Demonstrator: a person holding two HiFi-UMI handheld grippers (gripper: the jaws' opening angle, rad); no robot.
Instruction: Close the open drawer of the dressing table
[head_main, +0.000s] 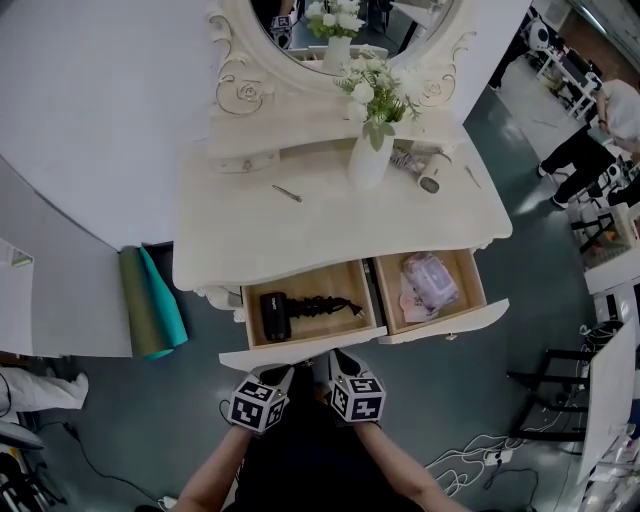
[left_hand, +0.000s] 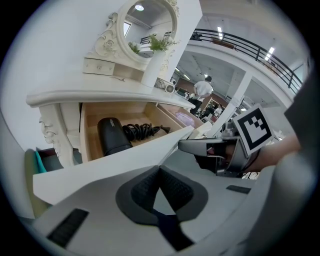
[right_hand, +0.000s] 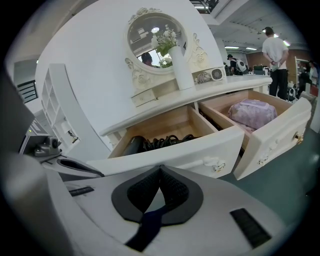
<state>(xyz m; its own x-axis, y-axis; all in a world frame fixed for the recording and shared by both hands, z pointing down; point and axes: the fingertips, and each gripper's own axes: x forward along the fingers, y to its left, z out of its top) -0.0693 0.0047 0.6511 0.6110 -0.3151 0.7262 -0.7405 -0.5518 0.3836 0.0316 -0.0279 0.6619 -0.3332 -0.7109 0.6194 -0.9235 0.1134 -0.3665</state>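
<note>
— The left gripper (left_hand: 159, 168) and right gripper (right_hand: 160, 168) are hovering by the left drawer (head_main: 300, 347), fingers (left_hand: 142, 189) pressed together, empty.
— Pushing off-centre is risking a skewed jam; the right drawer (head_main: 445, 325) is gaping open too.

The left gripper (head_main: 279, 374) and right gripper (head_main: 339, 358) are side by side, near each other, jaws closed, empty. The left forearm (head_main: 214, 472) and right forearm (head_main: 402, 470) converge forward.
</note>
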